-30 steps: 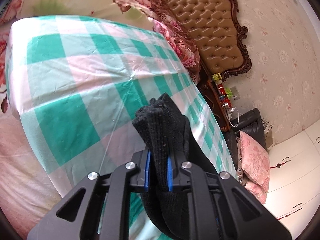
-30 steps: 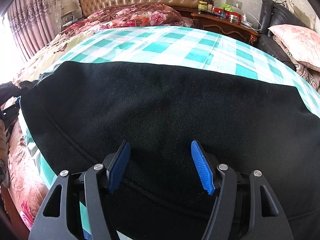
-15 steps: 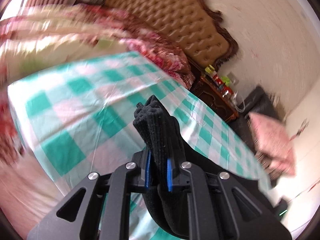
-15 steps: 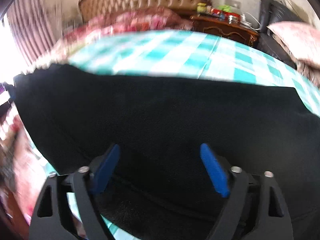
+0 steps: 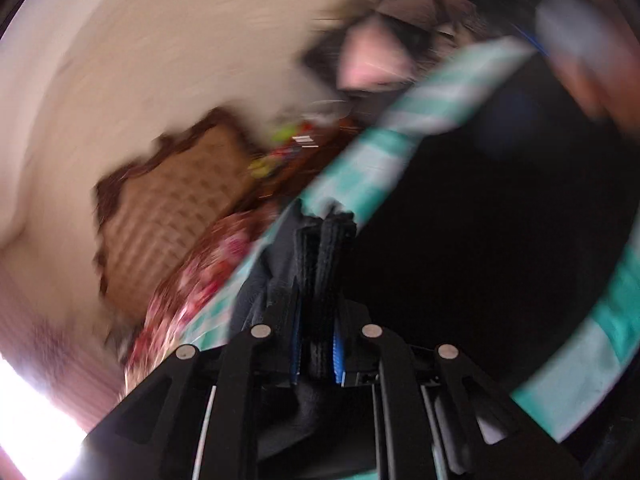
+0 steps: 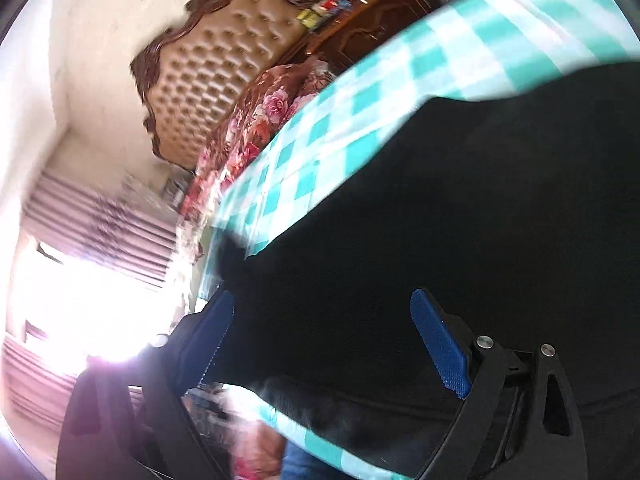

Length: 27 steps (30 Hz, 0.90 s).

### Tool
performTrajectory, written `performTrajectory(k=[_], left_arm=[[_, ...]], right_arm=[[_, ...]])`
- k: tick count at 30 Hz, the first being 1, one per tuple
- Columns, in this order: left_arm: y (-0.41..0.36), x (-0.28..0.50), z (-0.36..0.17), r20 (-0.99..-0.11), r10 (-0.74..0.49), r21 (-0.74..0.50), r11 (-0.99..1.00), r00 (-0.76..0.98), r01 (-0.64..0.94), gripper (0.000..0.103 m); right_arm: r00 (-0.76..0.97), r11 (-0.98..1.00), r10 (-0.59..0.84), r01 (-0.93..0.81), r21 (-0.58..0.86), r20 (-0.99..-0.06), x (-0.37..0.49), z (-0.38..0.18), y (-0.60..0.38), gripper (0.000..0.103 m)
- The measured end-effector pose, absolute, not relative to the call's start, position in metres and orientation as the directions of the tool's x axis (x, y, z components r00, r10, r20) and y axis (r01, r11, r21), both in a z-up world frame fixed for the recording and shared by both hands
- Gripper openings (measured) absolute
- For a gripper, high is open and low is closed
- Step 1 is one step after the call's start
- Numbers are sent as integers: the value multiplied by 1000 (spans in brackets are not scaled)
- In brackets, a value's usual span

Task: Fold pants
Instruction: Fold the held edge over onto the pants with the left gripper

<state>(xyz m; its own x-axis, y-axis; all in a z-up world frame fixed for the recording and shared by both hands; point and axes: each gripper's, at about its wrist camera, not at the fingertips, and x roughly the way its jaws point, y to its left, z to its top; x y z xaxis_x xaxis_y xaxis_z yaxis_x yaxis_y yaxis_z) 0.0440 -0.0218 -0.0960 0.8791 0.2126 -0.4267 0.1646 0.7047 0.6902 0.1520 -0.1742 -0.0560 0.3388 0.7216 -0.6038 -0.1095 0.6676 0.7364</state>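
The black pants (image 6: 460,220) lie spread on the teal checked sheet (image 6: 360,104) of the bed. My left gripper (image 5: 316,344) is shut on a bunched edge of the pants (image 5: 328,248) and holds it lifted; the rest of the dark cloth (image 5: 480,260) stretches off to the right. My right gripper (image 6: 320,340) is open, its blue pads (image 6: 440,344) wide apart just over the pants, holding nothing. Both views are tilted and blurred by motion.
A tufted brown headboard (image 6: 224,72) and a floral quilt (image 6: 260,120) are at the head of the bed. A dark nightstand (image 6: 360,24) with small items stands beside it. A bright curtained window (image 6: 80,288) is at the left.
Both grippers have rolled sharply, so the room now looks tilted. The left gripper has swung with the pants edge toward the spread cloth. The right gripper stays open over the pants.
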Motion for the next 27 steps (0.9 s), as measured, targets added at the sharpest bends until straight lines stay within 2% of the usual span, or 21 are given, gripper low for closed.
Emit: performTrajectory(k=[1, 2, 3, 6, 7, 8, 9, 10, 11, 15, 22, 24, 26, 27], left_arm=[[-35, 40, -117, -463, 197, 705, 672, 864, 225, 13], [-41, 37, -127, -463, 205, 725, 647, 862, 236, 17], [-45, 34, -134, -443, 215, 752, 618, 870, 230, 23], [-47, 27, -137, -391, 226, 789, 581, 892, 199, 54], [-45, 29, -135, -389, 231, 784, 592, 892, 188, 55], [-42, 32, -134, -397, 233, 778, 598, 887, 191, 55], [-40, 36, -135, -410, 233, 771, 604, 882, 199, 50], [-37, 40, -136, -433, 226, 756, 618, 873, 215, 19], [-34, 44, -136, -465, 219, 732, 640, 858, 233, 16], [-23, 42, -112, -449, 172, 662, 723, 877, 198, 13], [-19, 34, -91, -429, 154, 620, 767, 890, 166, 12], [-22, 31, -89, -422, 155, 621, 768, 893, 160, 12], [-25, 32, -90, -407, 166, 635, 759, 898, 147, 12], [-27, 34, -91, -396, 176, 642, 754, 901, 135, 12]], right_arm=[[331, 659, 726, -86, 747, -602, 153, -61, -182, 88], [322, 653, 732, -78, 753, -600, 153, -64, -185, 88], [309, 647, 738, -74, 759, -599, 153, -67, -186, 88], [254, 626, 764, -73, 776, -593, 158, -73, -177, 88], [233, 619, 773, -72, 782, -590, 160, -75, -172, 88], [217, 616, 777, -72, 784, -590, 161, -76, -167, 88], [197, 615, 781, -76, 785, -593, 163, -77, -160, 88], [185, 614, 783, -78, 786, -593, 163, -78, -158, 88], [172, 613, 785, -78, 786, -595, 163, -78, -154, 88], [123, 610, 791, -88, 788, -599, 166, -74, -145, 88], [-29, 601, 793, -129, 789, -608, 188, -76, -85, 88], [-60, 625, 765, -171, 762, -641, 198, -80, -59, 77], [-45, 681, 704, -240, 692, -709, 205, -81, -35, 28], [-18, 703, 682, -259, 662, -732, 207, -77, -31, 25]])
